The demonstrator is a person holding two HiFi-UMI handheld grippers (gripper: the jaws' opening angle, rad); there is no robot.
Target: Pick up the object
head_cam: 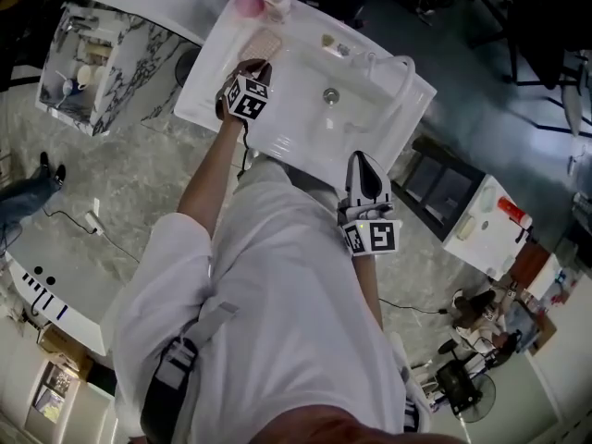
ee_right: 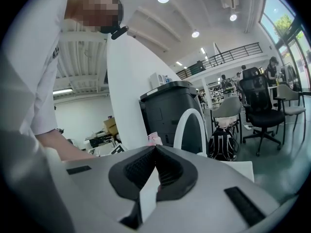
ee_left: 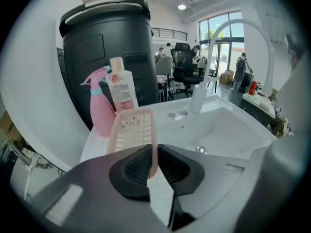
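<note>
Clamping left gripper [ee_left: 155, 155] on one thin wall of pink basket [ee_left: 129, 130], perhaps twisting loose mid-lift; right gripper [ee_right: 154, 153] closed, empty.

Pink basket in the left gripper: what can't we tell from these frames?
- Base of the basket: left gripper view, hidden behind the fingers of the left gripper; lifted or resting, unclear.
- Near end of the basket: head view, covered by that gripper.
- Label on the bottle: left gripper view, print too small to read.
</note>
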